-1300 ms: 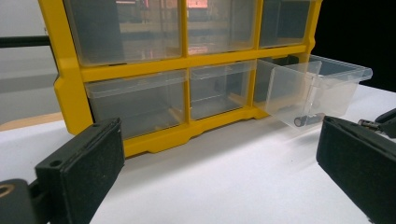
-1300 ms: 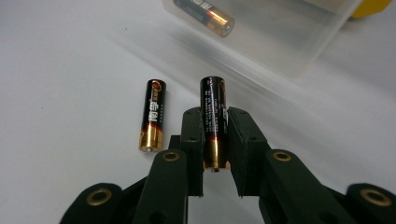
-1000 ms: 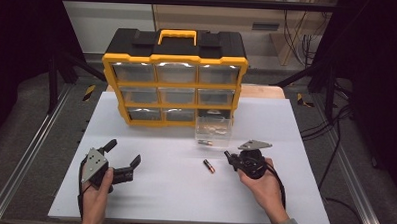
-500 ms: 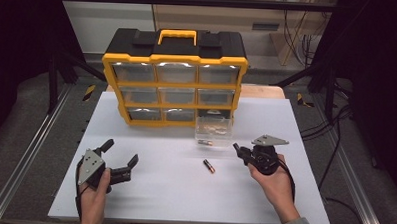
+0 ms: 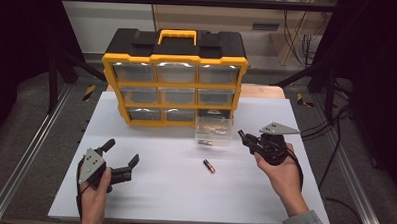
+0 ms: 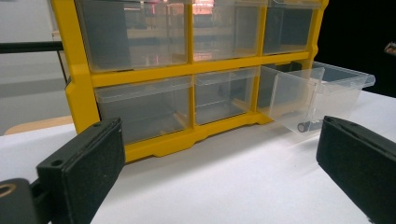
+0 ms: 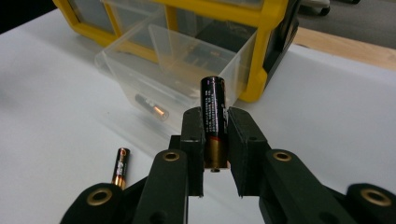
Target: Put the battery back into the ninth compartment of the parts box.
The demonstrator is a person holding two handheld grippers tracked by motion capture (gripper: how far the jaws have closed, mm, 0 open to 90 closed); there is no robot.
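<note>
Clearly a battery (image 7: 213, 116) stands clamped upright between the right gripper (image 7: 215, 140) jaws, raised near the pulled-out clear drawer (image 7: 187, 60), likely for dropping in beside another. The left gripper (image 5: 121, 160) rests on the desk (image 5: 183, 191), jaws apart and empty.

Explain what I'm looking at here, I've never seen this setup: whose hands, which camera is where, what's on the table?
A person holds a hand tool in each hand. The high view looks down on the white table. The left gripper rests open. The right gripper is shut on a battery, seen by its own camera. A yellow organiser stands at the back, with one clear drawer pulled out and a battery inside. Another battery lies loose on the table.
</note>
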